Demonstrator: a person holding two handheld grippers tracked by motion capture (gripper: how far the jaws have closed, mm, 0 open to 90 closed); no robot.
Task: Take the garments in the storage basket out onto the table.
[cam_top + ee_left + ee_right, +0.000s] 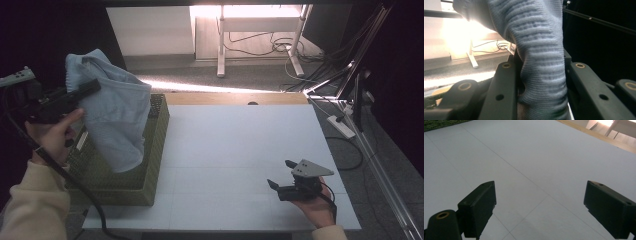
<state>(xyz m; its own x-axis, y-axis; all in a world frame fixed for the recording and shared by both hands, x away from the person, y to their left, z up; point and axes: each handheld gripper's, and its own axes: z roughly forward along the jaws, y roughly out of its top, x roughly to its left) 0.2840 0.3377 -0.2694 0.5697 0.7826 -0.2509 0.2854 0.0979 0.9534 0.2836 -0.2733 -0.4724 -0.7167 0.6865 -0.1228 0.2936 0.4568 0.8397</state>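
Observation:
A light blue knitted cloth point(116, 115) hangs in the air above an olive green basket point(155, 150) at the table's left side. My left gripper point(92, 87) is shut on the cloth's upper part, and the cloth's lower end droops into the basket. In the left gripper view the cloth point(541, 62) is pinched between the two black jaws. My right gripper point(281, 174) rests low over the white table point(235, 145) at the front right, jaws open with nothing between them point(540, 207).
The basket stands against the table's left edge. A wooden strip point(235, 98) borders the table's far edge. Beyond it lie a desk frame and cables point(260, 42) on the floor. A stand with cables point(350, 95) rises at the right.

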